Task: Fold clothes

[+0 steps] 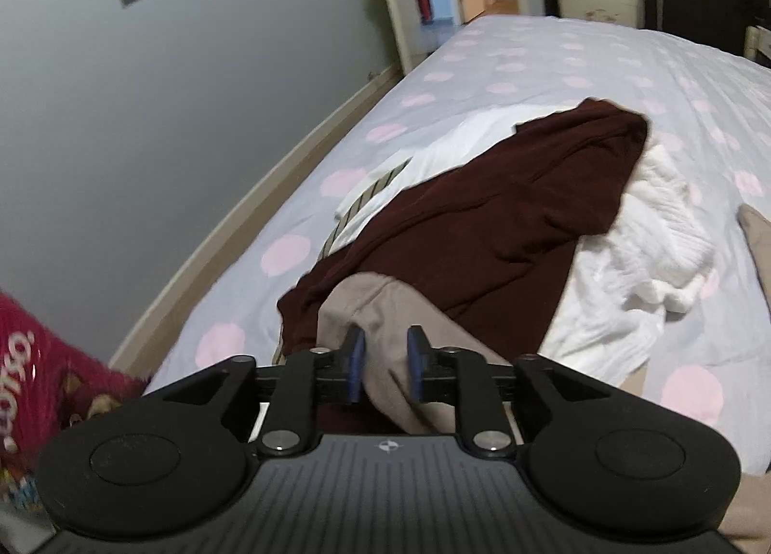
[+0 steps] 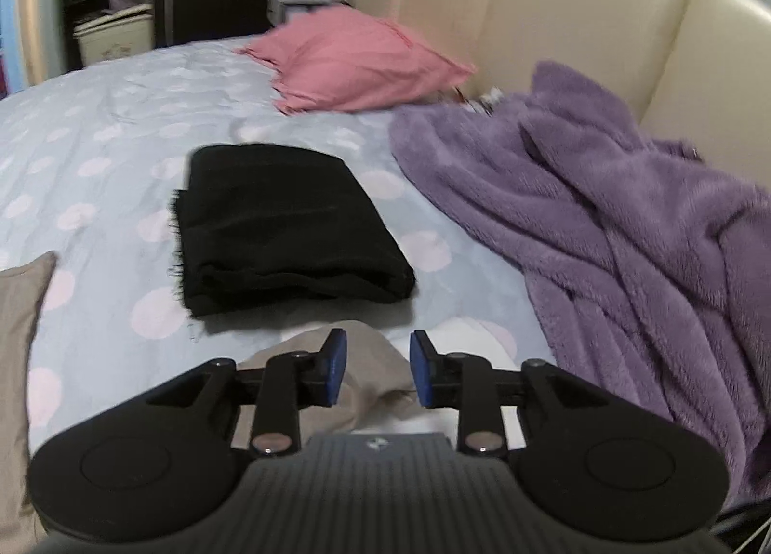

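Note:
A beige garment (image 1: 385, 313) bunches up between the blue pads of my left gripper (image 1: 386, 363), which is shut on it. In the right wrist view the same beige garment (image 2: 366, 347) rises between the pads of my right gripper (image 2: 377, 368), also shut on it with a slightly wider gap. More beige cloth shows at the left edge (image 2: 19, 313). Beyond the left gripper a maroon garment (image 1: 506, 197) lies over crumpled white clothes (image 1: 650, 236) and a striped piece (image 1: 366, 197). A folded black garment (image 2: 284, 221) lies just past the right gripper.
All of it lies on a bed with a pale polka-dot sheet (image 1: 554, 62). A purple fleece blanket (image 2: 626, 217) is heaped at the right by the cream headboard (image 2: 578, 14), with a pink pillow (image 2: 356, 62) behind. A red printed cushion (image 1: 43, 385) and a grey wall (image 1: 144, 96) are on the left.

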